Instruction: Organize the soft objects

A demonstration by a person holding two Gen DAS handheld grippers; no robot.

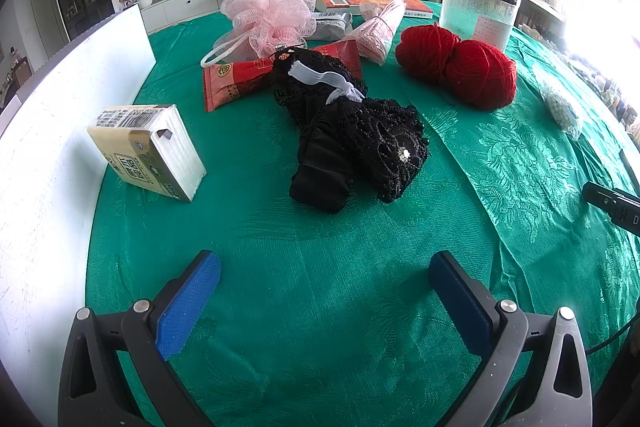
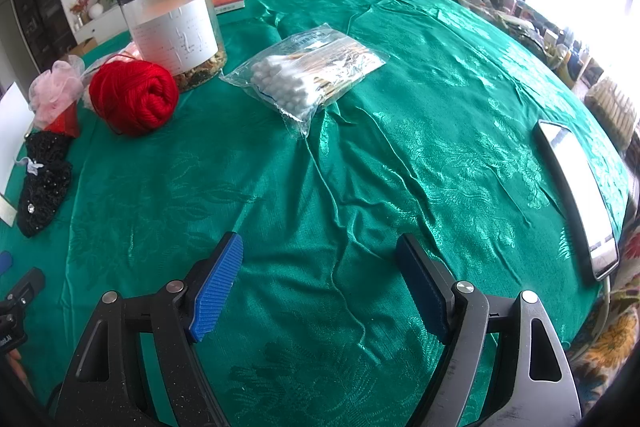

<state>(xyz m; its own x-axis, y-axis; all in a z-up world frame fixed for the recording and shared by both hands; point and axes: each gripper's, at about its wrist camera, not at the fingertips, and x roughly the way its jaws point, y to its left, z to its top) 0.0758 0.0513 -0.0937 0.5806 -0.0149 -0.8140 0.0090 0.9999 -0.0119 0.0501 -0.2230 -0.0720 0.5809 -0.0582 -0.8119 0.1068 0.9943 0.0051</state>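
Note:
A black lace fabric bundle [image 1: 352, 131] tied with a white band lies mid-table on the green cloth [image 1: 320, 307], straight ahead of my left gripper [image 1: 324, 267], which stands open over bare cloth. Red yarn balls [image 1: 456, 67] sit to its right, a pink mesh pouf [image 1: 268, 15] behind it. In the right wrist view my right gripper [image 2: 320, 251] is open with nothing between its fingers; the red yarn [image 2: 134, 101], the pouf [image 2: 56, 95] and the black bundle [image 2: 44, 183] lie far left, and a bag of cotton swabs [image 2: 304, 71] lies ahead.
A tissue pack [image 1: 148, 151] stands by a white board [image 1: 60, 131] at left. A red packet [image 1: 248, 79], a pink wrapped bundle [image 1: 376, 31], books [image 1: 368, 1] and a clear jar [image 1: 478, 7] crowd the back. A phone [image 2: 576, 195] lies near the right edge.

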